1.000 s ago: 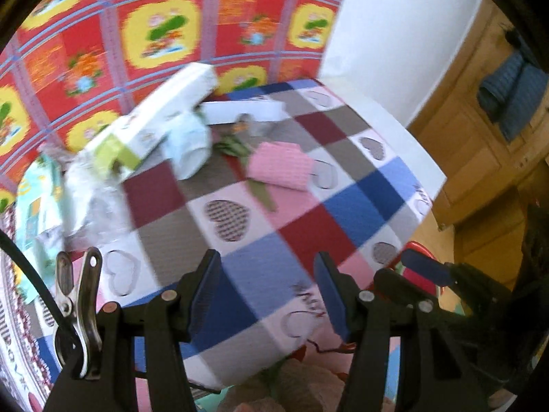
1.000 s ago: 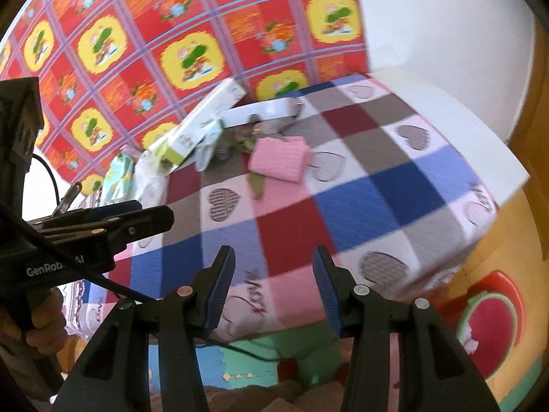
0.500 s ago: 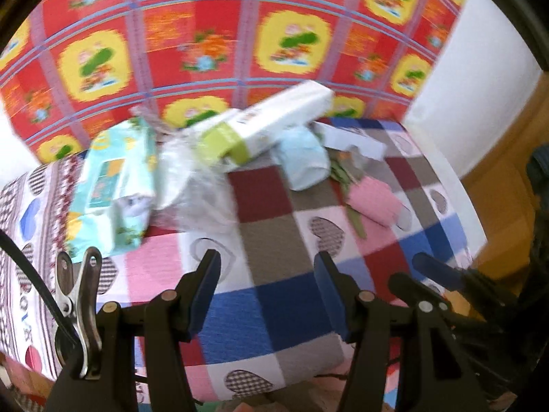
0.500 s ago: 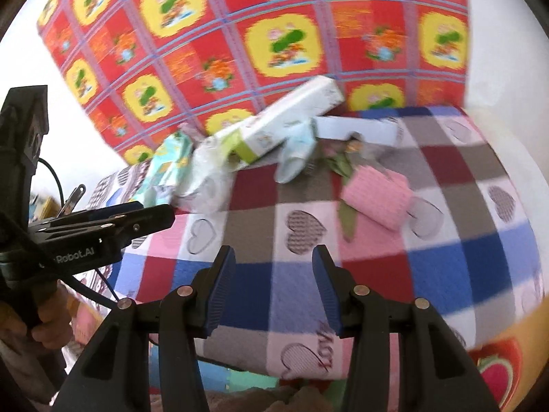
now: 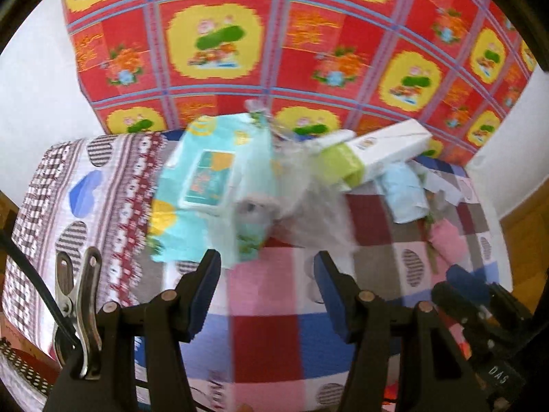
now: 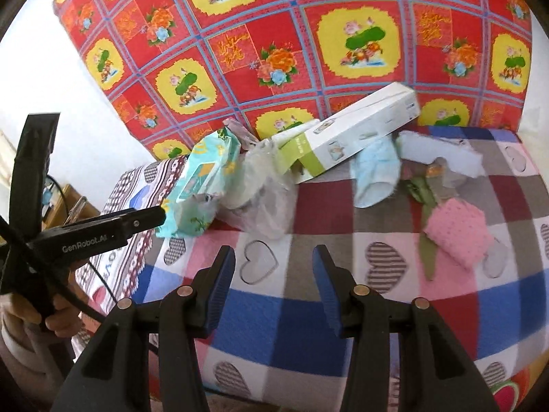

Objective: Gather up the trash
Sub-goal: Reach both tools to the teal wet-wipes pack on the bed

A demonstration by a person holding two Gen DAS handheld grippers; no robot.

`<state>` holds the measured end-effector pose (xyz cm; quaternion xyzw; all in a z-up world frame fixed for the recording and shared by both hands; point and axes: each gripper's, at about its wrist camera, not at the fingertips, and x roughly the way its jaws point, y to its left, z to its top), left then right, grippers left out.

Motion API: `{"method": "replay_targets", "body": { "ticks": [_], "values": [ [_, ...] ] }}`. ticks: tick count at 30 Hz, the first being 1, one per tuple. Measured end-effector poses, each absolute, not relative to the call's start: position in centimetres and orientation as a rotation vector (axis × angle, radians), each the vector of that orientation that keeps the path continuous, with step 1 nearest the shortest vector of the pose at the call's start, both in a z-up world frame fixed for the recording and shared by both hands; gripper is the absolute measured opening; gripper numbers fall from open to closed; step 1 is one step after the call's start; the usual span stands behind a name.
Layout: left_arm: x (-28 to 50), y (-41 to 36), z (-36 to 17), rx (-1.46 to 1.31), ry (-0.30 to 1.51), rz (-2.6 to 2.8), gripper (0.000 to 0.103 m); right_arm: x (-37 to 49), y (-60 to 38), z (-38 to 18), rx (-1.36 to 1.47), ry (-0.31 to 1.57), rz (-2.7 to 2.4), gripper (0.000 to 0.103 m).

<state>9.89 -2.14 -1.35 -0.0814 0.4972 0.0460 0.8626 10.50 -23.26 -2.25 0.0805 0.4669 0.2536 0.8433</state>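
Lying along the far edge of a checked, heart-printed blanket (image 6: 274,322) is the trash, backed by a red cloth (image 6: 291,34) with yellow floral medallions. From left to right: a soft turquoise wipes pack (image 6: 202,185) with a rigid flip lid, a crinkled clear plastic bag (image 6: 264,199), a long white carton (image 6: 357,130) with a green end band, tilted up to the right, a crumpled pale blue tissue (image 6: 375,175), torn white paper (image 6: 435,154), and a pink, dimpled folded cloth (image 6: 456,233). The left gripper (image 5: 267,292) hovers just near of the wipes pack and bag, jaws apart and empty. The right gripper (image 6: 274,285) hangs above bare blanket, jaws likewise apart, holding nothing.
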Motion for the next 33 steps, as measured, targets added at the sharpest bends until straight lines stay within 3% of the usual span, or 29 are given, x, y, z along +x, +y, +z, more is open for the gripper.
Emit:
{"method": "replay_targets", "body": {
  "ticks": [20,33],
  "values": [
    [15.0,9.3,-7.7,-0.270,1.182,0.056,0.060,18.6,-9.3,-8.1,0.118,1.160,0.499,0.048],
    [12.0,14.2,-7.0,-0.361,1.172,0.101,0.060,16.4,-2.0,-8.4,0.047,1.174,0.704,0.048]
  ]
}}
